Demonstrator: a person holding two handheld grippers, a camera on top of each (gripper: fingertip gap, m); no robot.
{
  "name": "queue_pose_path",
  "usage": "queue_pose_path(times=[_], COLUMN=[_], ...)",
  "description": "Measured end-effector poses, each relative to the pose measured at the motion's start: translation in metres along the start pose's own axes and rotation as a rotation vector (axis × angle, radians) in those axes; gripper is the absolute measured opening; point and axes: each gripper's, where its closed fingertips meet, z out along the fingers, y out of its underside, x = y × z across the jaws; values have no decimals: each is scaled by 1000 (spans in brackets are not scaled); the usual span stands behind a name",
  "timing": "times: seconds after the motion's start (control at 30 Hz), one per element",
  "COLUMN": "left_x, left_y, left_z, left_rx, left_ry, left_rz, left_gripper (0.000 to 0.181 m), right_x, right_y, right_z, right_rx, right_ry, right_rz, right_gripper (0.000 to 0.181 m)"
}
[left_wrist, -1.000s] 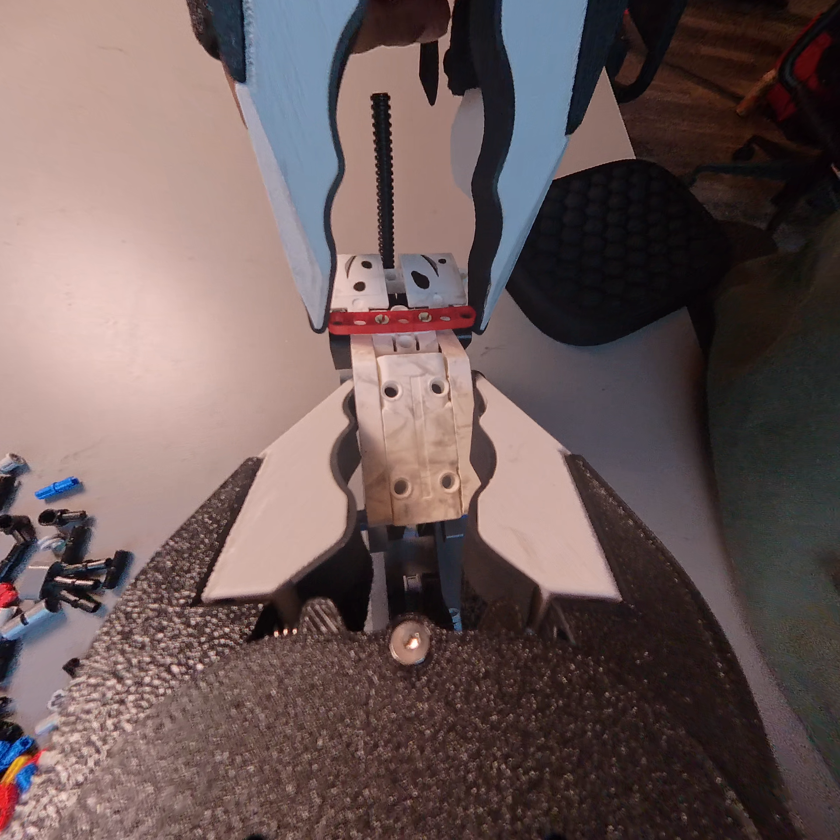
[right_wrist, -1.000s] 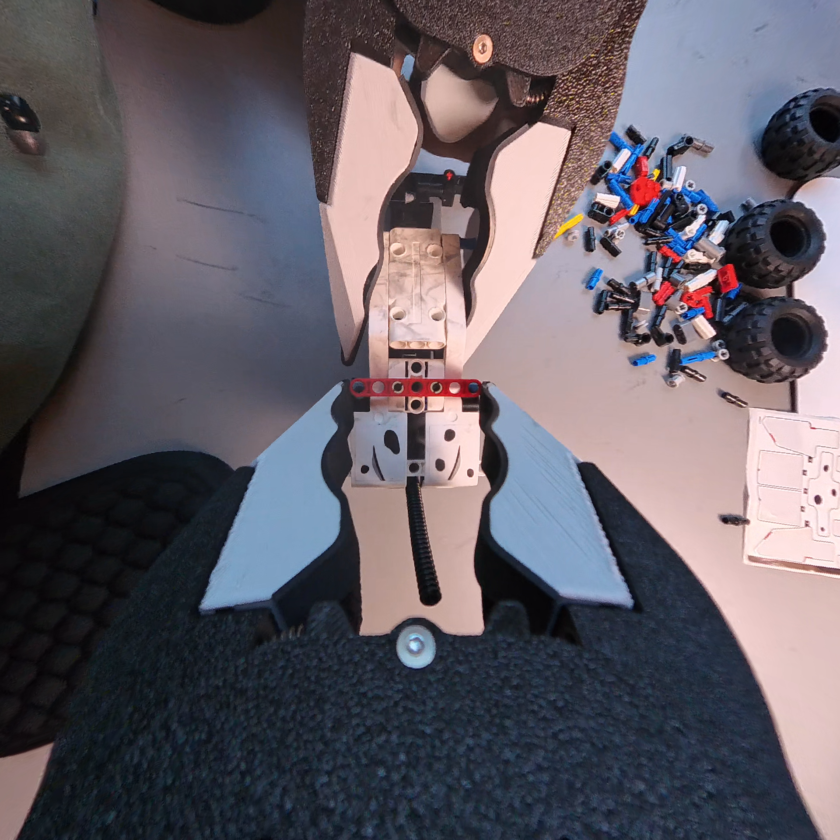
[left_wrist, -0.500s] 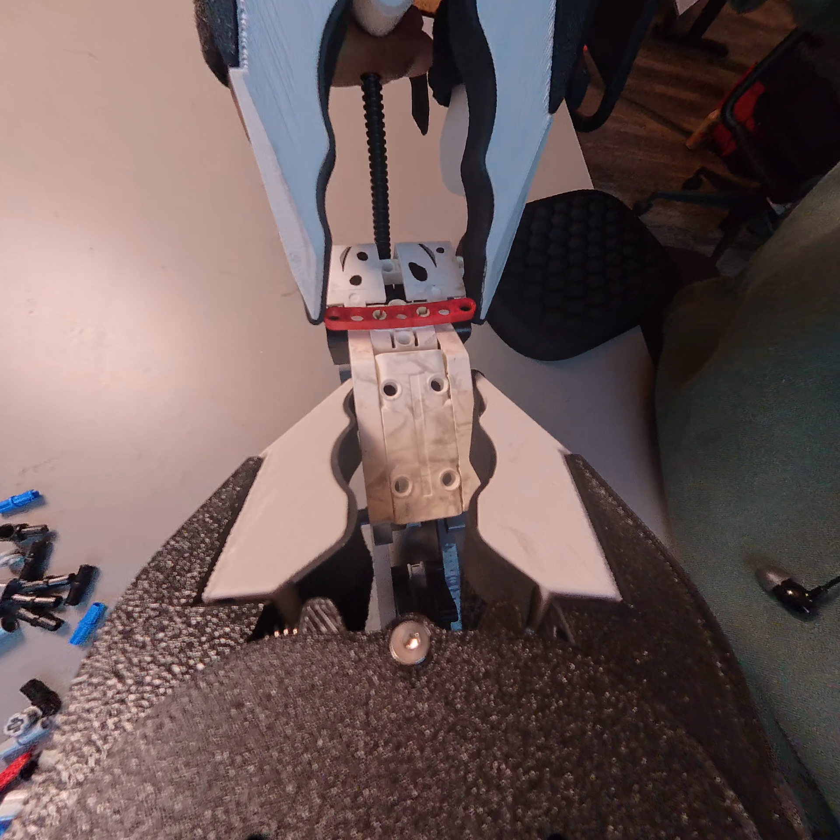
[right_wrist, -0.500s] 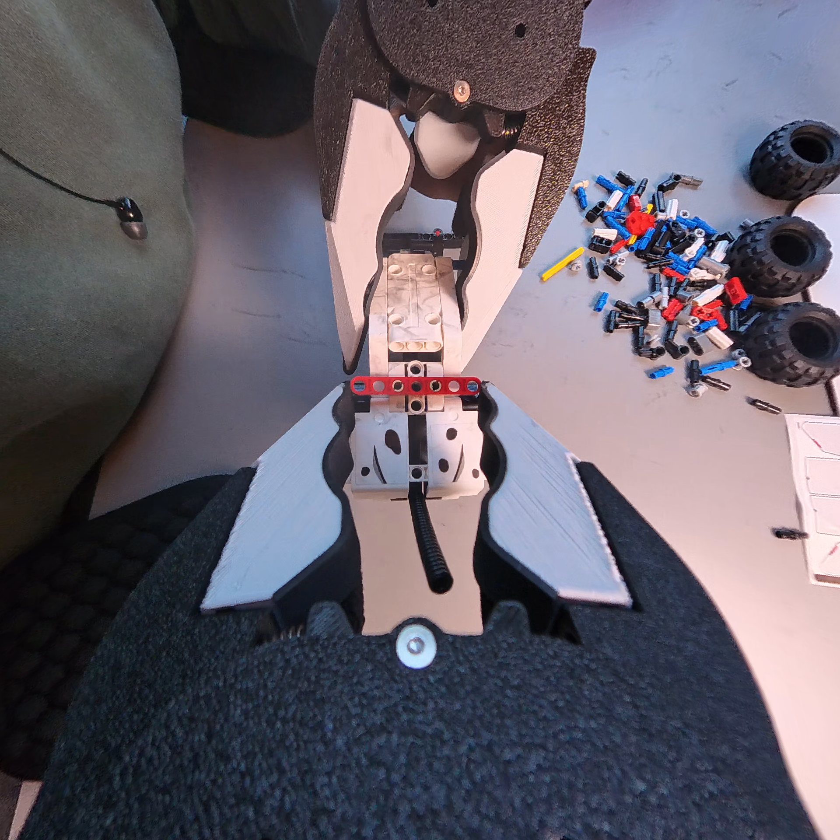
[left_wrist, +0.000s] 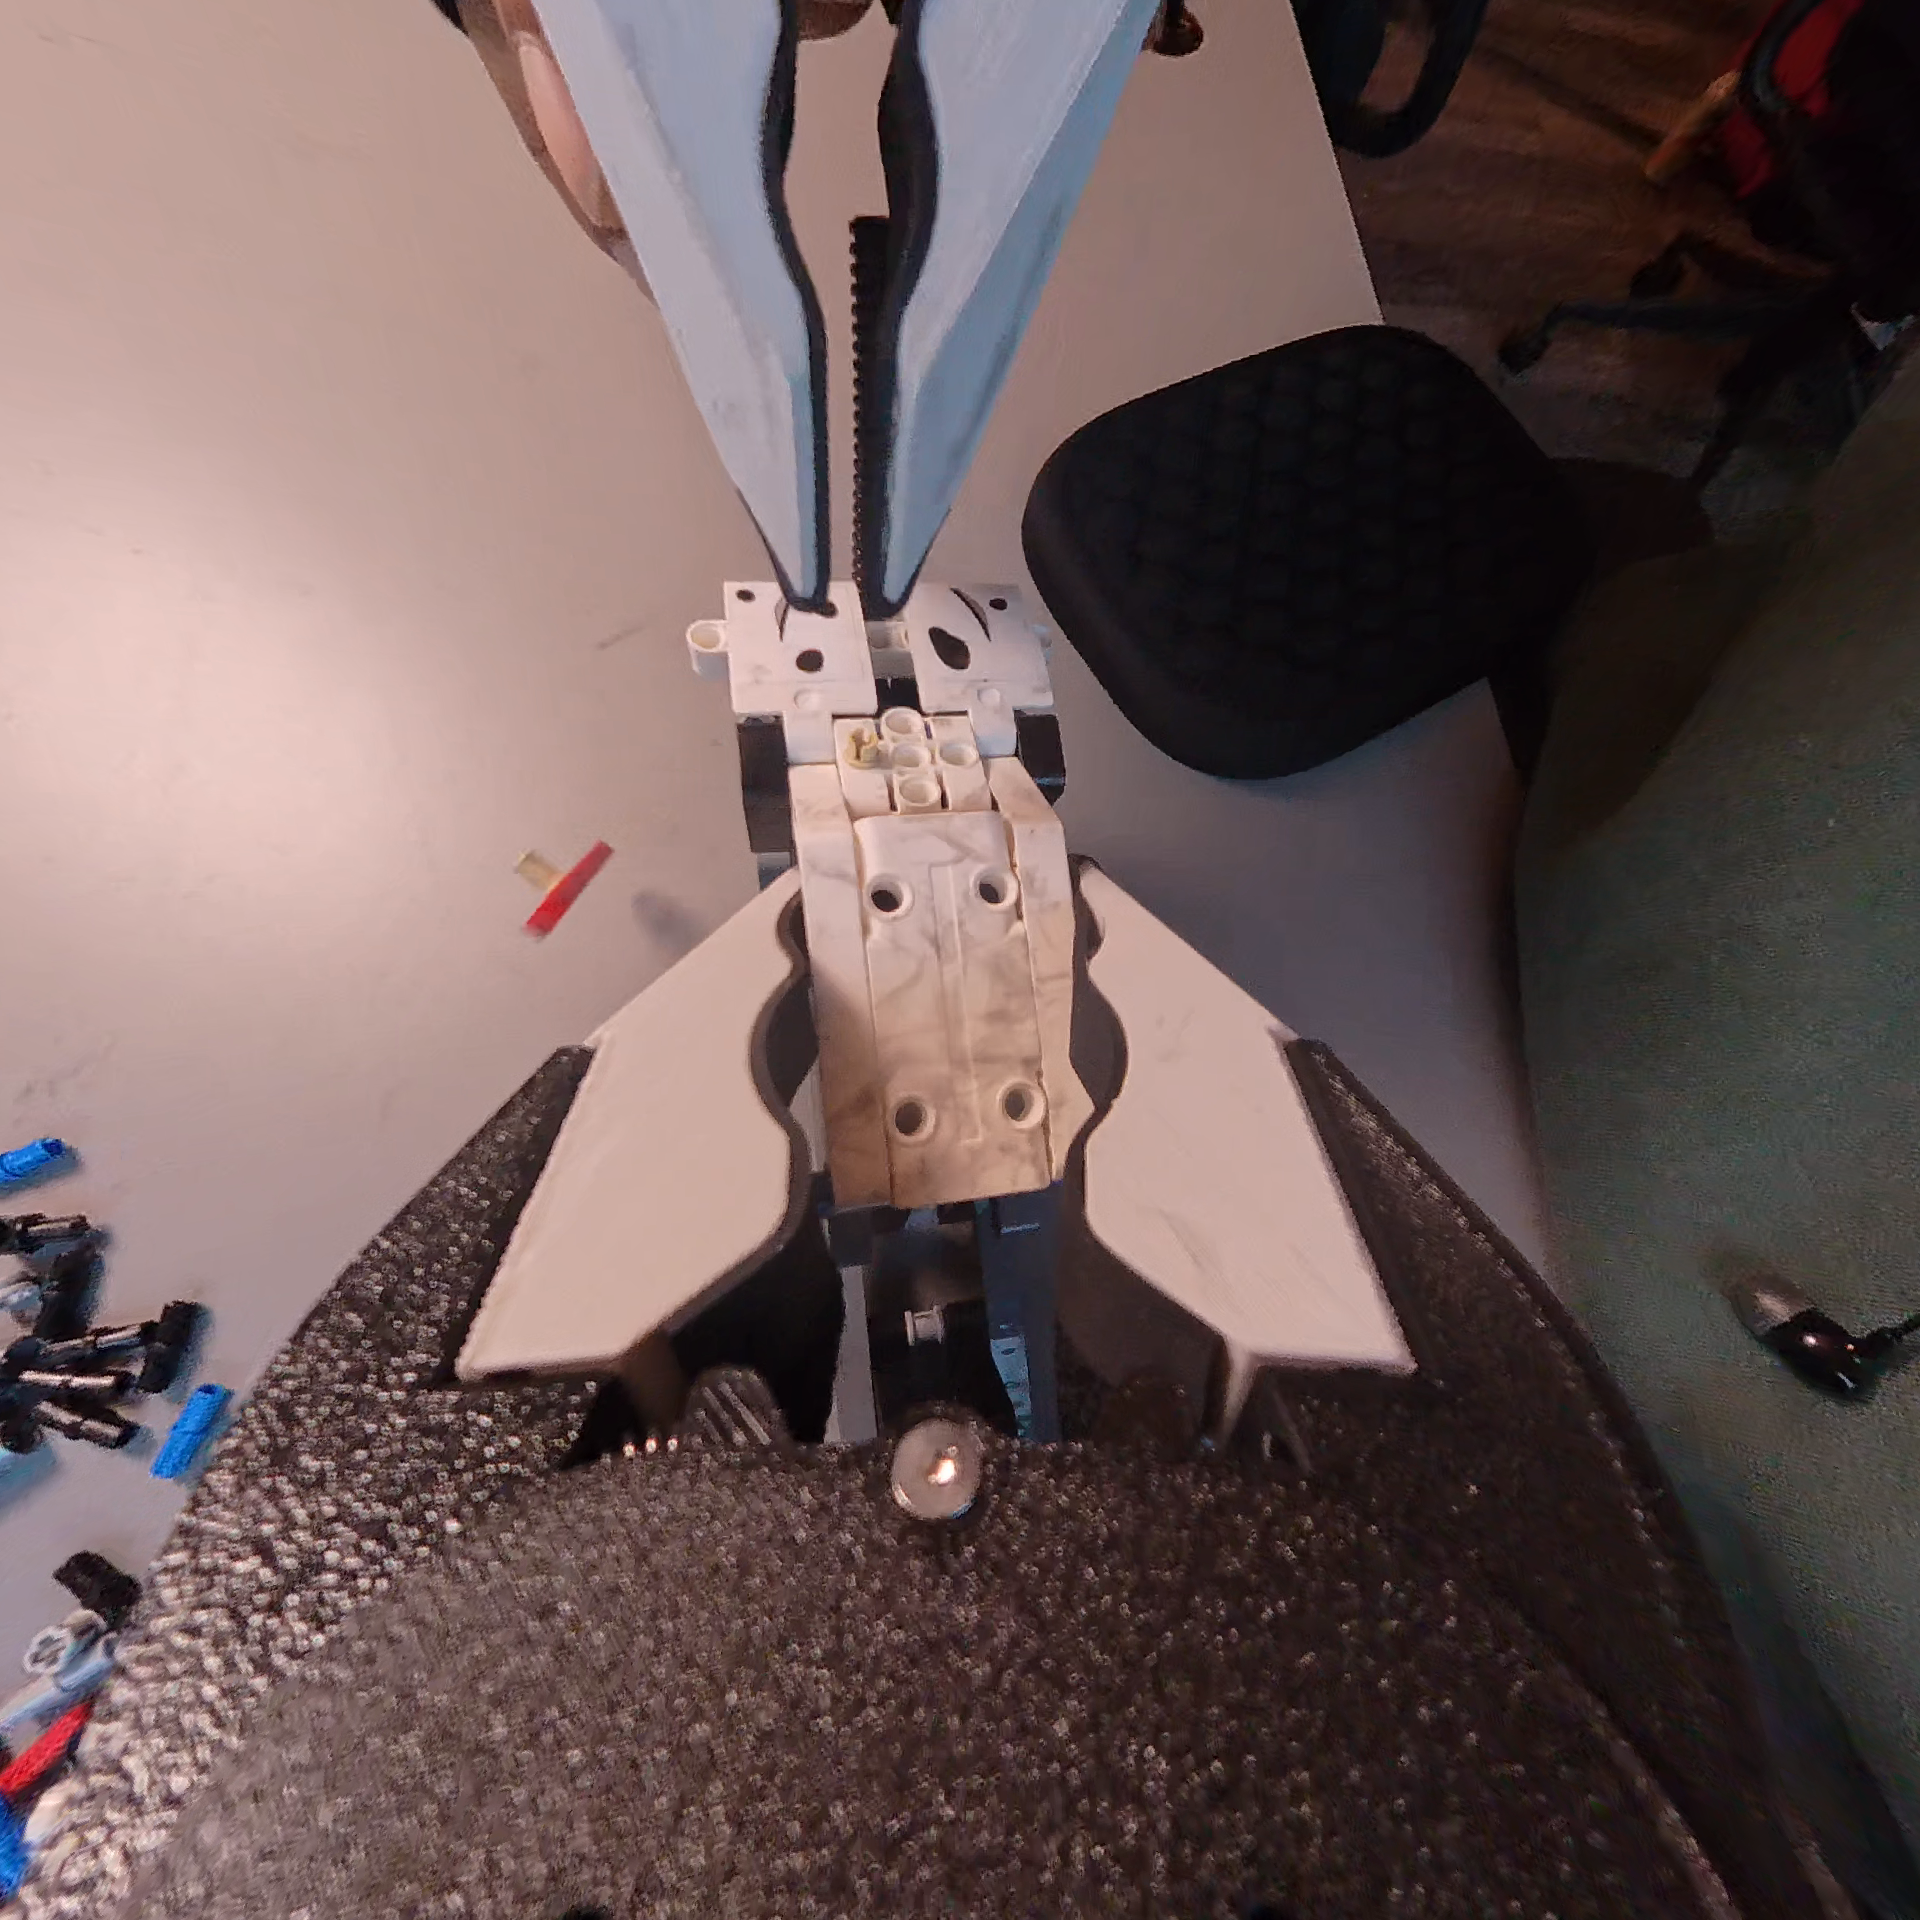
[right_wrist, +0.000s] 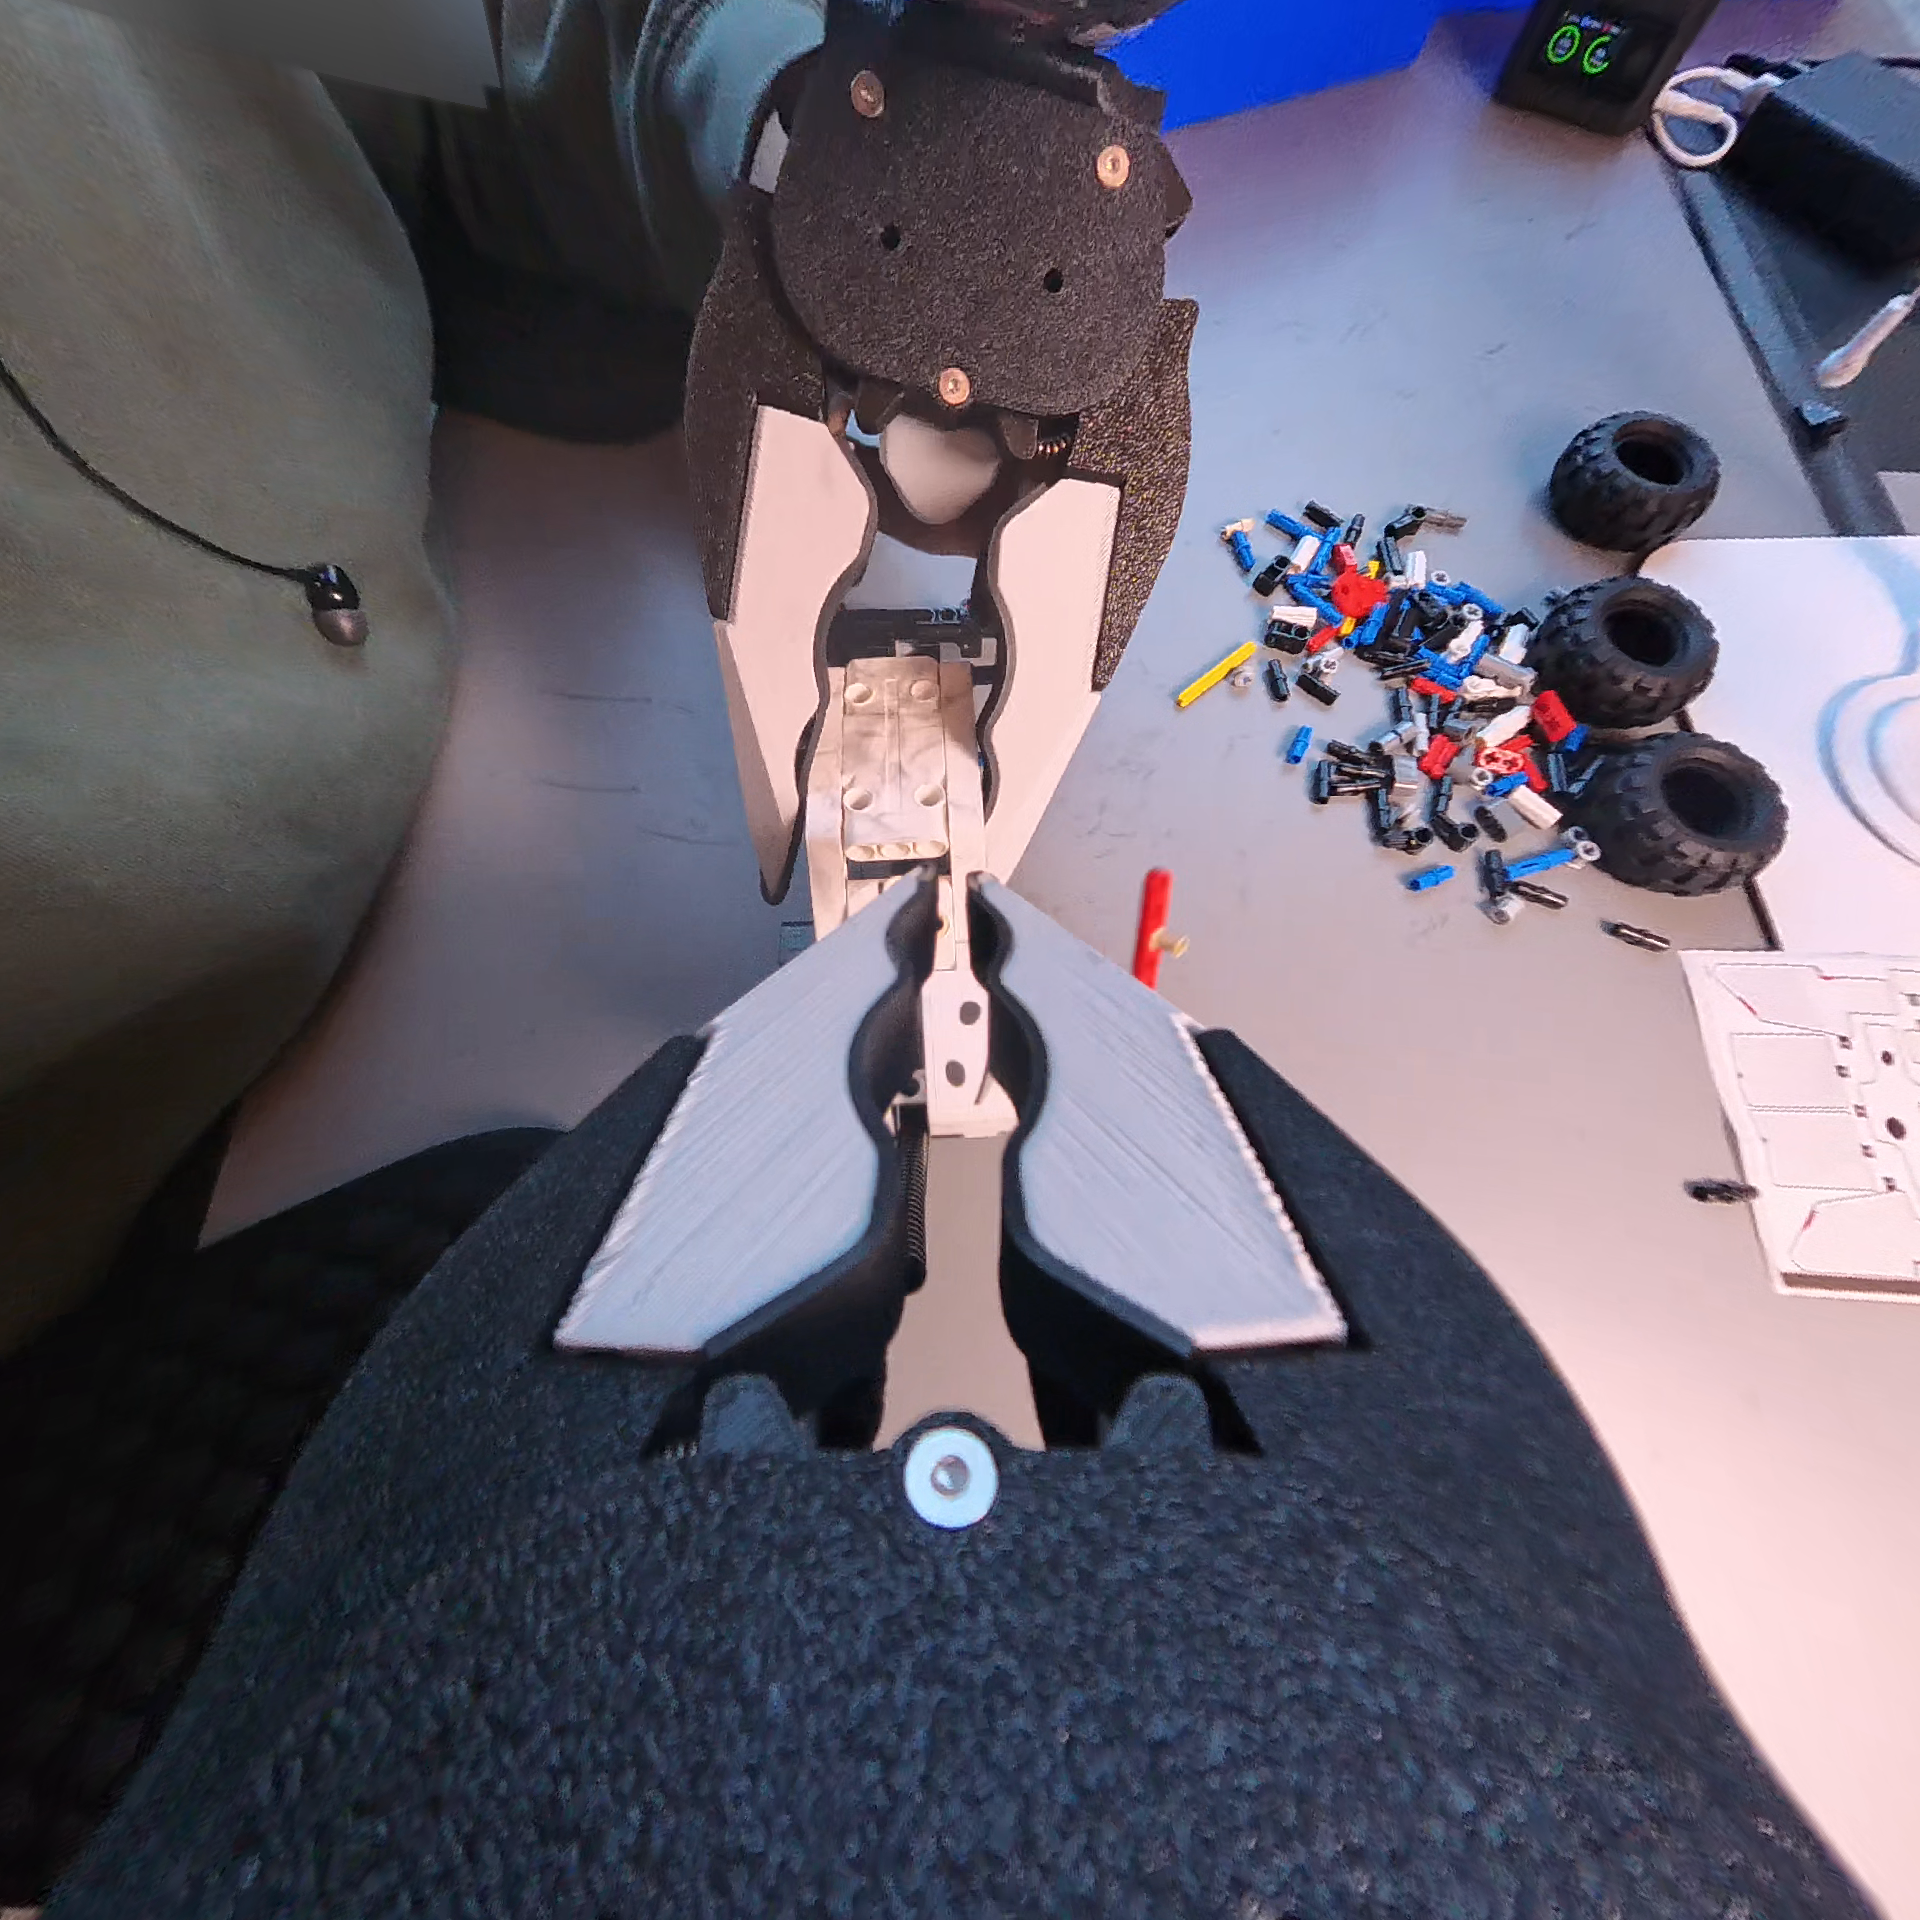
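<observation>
My left gripper (left_wrist: 935, 883) is shut on a white marbled toy-brick model (left_wrist: 940, 1039) and holds it by its sides above the table. The model's front panels (left_wrist: 800, 649) stick out past the fingertips. My right gripper (right_wrist: 945, 883) faces it, jaws shut just over the model's front end (right_wrist: 961, 1029). A black ribbed hose (left_wrist: 864, 416) from the model runs along the narrow gap between the right fingers; I cannot tell whether it is pinched. A red beam with a tan pin (left_wrist: 566, 883) lies loose on the table beside the model, also in the right wrist view (right_wrist: 1151, 925).
A pile of small blue, black, red and white parts (right_wrist: 1423, 686) lies by three black tyres (right_wrist: 1626, 649). A white printed sheet (right_wrist: 1829, 1122) lies to the right. A black chair seat (left_wrist: 1299, 551) sits past the table edge. A person's green garment (right_wrist: 156, 623) is close on the left. One gripper's finger ends stand about 6 centimeters off the other's.
The red beam has come off the model and out of the right gripper, and now lies on the table. The right jaws have closed from wide to shut. The left grip is unchanged.
</observation>
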Motion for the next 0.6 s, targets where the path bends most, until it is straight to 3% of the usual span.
queue_pose_path(times=[0.17, 0.43, 0.6], left_x=[4, 1, -1], left_y=[1, -4, -5], left_z=[-2, -25, -29], left_rx=[26, 78, 107], left_ry=[46, 55, 23], left_rz=[-27, -44, -50], left_gripper=[48, 59, 61], right_x=[13, 36, 8], right_y=[-4, 6, 4], right_z=[-5, -10, 0], right_rx=[9, 11, -110], right_ry=[18, 80, -35], right_rz=[26, 57, -52], right_gripper=[19, 20, 11])
